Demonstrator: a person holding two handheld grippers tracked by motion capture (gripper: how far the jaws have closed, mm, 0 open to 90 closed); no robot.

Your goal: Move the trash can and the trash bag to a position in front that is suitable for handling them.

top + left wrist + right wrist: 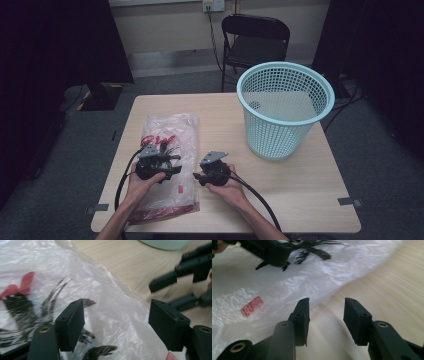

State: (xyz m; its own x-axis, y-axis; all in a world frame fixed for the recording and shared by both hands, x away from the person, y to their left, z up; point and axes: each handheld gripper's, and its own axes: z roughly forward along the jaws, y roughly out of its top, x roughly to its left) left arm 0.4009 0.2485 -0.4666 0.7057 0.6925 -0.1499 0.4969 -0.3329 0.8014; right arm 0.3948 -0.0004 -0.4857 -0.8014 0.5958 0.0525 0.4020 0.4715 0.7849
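The plastic bag (167, 165) lay flat on the tabletop (295, 185); the left gripper (116, 322) and right gripper (325, 320) hovered released; the basket (285, 107) held nothing visible.

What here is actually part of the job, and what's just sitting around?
Part of the job:
- plastic bag, lying flat on the table
- left gripper, jaws open over the bag
- right gripper, jaws open at the bag's edge
- probably the blue basket, standing empty beside it

Just lying about:
- folding chair behind the table
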